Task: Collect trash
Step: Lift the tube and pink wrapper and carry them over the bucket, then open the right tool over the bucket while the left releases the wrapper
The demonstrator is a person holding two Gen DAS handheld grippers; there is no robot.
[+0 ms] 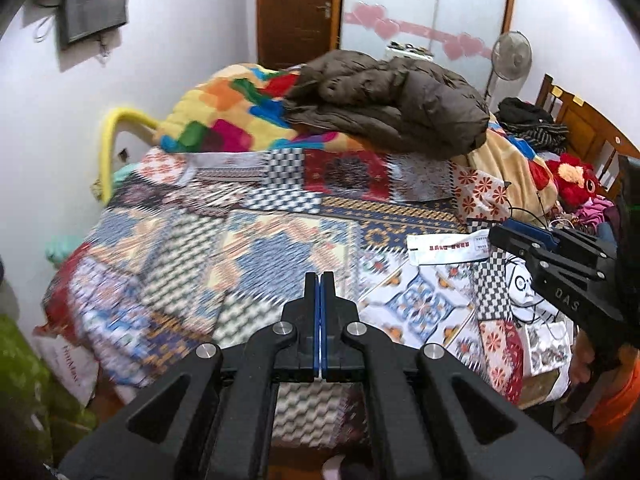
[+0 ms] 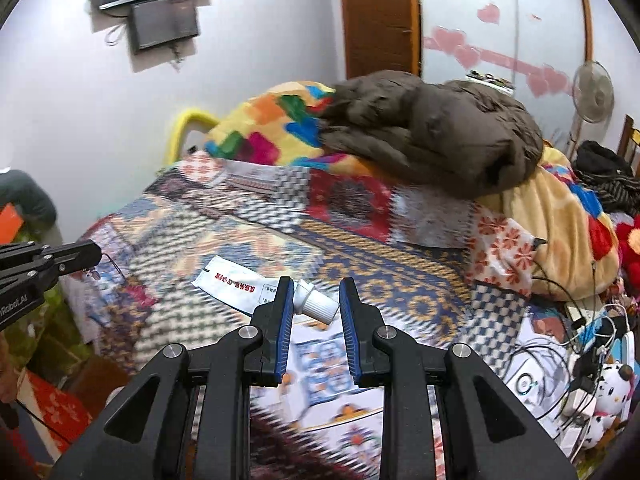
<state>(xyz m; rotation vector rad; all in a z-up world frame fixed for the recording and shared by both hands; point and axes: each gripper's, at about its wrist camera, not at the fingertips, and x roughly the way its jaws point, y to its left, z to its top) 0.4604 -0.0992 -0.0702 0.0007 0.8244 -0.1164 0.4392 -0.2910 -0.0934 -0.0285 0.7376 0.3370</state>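
Observation:
A flattened white tube (image 2: 236, 286) with red print and a ribbed white cap lies on the patchwork bedspread (image 2: 224, 236). My right gripper (image 2: 316, 292) is open just above it, its fingertips on either side of the cap end. The tube also shows in the left wrist view (image 1: 448, 249), with the right gripper (image 1: 520, 244) over its right end. My left gripper (image 1: 320, 284) is shut and empty, over the bedspread (image 1: 240, 248) left of the tube. It shows at the left edge of the right wrist view (image 2: 90, 254).
A brown jacket (image 1: 392, 100) lies on a colourful blanket (image 1: 228, 112) at the bed's far end. Cables, chargers and a plush toy (image 2: 608, 392) crowd the bed's right side. A red plush (image 1: 572, 180) and clothes lie by the wooden headboard. Glasses (image 2: 108, 268) lie on the bed's left.

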